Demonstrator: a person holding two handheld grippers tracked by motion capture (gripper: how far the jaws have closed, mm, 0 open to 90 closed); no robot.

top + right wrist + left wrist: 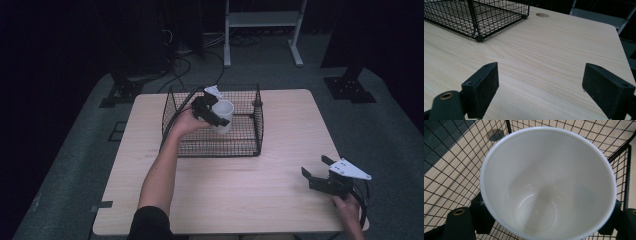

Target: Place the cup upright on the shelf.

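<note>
Your left hand-held gripper is squeezing a white cup, with one black jaw pressing on each side of it. You are holding the cup over the inside of the black wire basket, near its back left part. In the left gripper view the cup is showing its open top, and it is looking empty inside. The basket's wires are crossing behind it, with the pale wood under them.

Your right hand-held gripper is sitting low by the front right corner of the tabletop, well apart from the basket. Its jaws are standing wide apart and are holding nothing. In the right gripper view, bare wood is lying between them, and a corner of the basket is showing farther off at the top left.

The basket is standing in the middle of the tabletop, toward the far edge.
</note>
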